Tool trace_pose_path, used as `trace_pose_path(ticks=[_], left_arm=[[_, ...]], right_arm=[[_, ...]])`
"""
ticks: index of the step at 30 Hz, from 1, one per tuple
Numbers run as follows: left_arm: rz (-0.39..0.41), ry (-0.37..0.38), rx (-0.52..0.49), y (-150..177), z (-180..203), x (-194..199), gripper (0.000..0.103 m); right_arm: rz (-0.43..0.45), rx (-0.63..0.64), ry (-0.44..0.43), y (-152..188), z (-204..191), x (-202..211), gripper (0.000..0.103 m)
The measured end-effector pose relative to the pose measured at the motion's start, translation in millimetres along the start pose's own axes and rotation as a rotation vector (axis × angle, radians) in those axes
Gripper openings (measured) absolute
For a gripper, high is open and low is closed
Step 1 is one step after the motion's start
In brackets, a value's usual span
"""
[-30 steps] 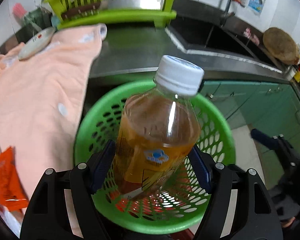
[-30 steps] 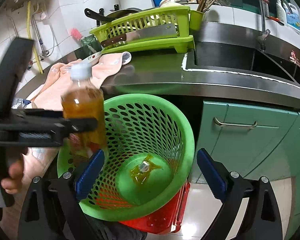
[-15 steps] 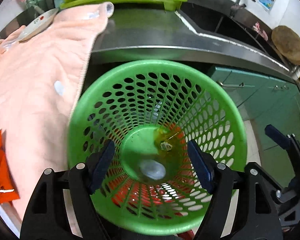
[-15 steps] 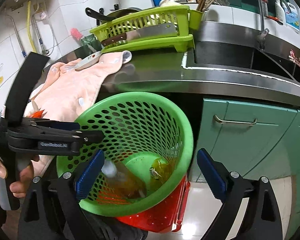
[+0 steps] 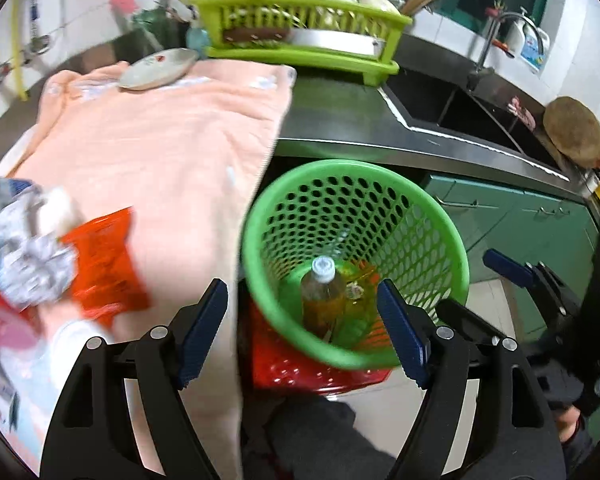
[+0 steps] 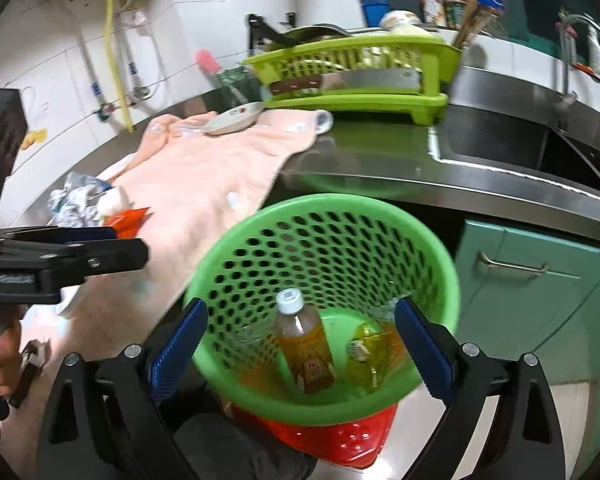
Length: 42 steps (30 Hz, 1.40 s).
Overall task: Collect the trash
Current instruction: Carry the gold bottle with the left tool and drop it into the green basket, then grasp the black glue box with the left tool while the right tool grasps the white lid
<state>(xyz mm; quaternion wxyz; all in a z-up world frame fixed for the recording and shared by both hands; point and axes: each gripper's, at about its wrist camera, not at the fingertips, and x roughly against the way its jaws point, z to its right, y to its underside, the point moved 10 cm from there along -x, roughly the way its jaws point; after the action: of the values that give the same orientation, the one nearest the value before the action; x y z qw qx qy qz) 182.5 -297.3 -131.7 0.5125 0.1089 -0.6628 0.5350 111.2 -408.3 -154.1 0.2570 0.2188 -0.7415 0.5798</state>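
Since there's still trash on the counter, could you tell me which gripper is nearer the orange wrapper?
Left. The left gripper hangs open beside the orange wrapper; the right gripper is open over the green basket.

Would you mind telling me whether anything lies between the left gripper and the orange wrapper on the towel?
Nothing visible does. The left gripper is open and empty, and the orange wrapper lies exposed on the peach towel. Crumpled foil trash sits beside the wrapper on its far side, not in the path.

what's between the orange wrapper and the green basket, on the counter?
Only bare peach towel between orange wrapper and green basket; left wrist view shows it.
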Motion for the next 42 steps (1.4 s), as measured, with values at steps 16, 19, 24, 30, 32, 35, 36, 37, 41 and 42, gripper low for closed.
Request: trace_pose_path(ticks=[16,19,24,30,32,35,36,37,41,42], left_arm=[[0.107,-0.169,0.075,79.0,-117.8,111.1,0.076],[0.102,-0.181,0.076,99.1,-128.4,120.6,0.079],[0.073,-0.189,0.040,130.1,-130.2,125.2,0.080],[0.030,-0.172,0.023,161.3,-129.0,121.7,0.080],[0.014,-0.164,0.025,169.8,-128.4,117.6,0.080],[-0.011,-0.175,0.016,180.2,-129.0,109.0,0.080],[-0.016,-0.175,0.018,182.4,-129.5,106.5,0.080],[-0.019,-0.175,0.024,184.2,-130.7,104.3,0.079],[-0.019,-0.169,0.045,186.1,-135.2,99.7,0.070],[-0.018,-0.165,0.049,186.5,-135.8,99.1,0.068]], right_arm=[[-0.015,0.143,-0.165,1.0,-113.8,0.4,0.091],[-0.023,0.170,-0.193,4.5,-134.1,-0.9,0.091],[-0.037,0.205,-0.225,9.8,-159.2,-3.0,0.091],[-0.056,0.236,-0.253,15.3,-179.1,-6.4,0.091],[-0.063,0.245,-0.261,15.8,-184.2,-9.0,0.091],[-0.076,0.255,-0.279,17.6,-192.8,-13.2,0.091],[-0.083,0.256,-0.287,18.5,-195.9,-15.2,0.091],[-0.093,0.258,-0.294,19.7,-199.6,-17.9,0.091],[-0.123,0.278,-0.322,23.8,-216.0,-27.6,0.091],[-0.132,0.287,-0.328,25.2,-220.9,-30.6,0.091]])
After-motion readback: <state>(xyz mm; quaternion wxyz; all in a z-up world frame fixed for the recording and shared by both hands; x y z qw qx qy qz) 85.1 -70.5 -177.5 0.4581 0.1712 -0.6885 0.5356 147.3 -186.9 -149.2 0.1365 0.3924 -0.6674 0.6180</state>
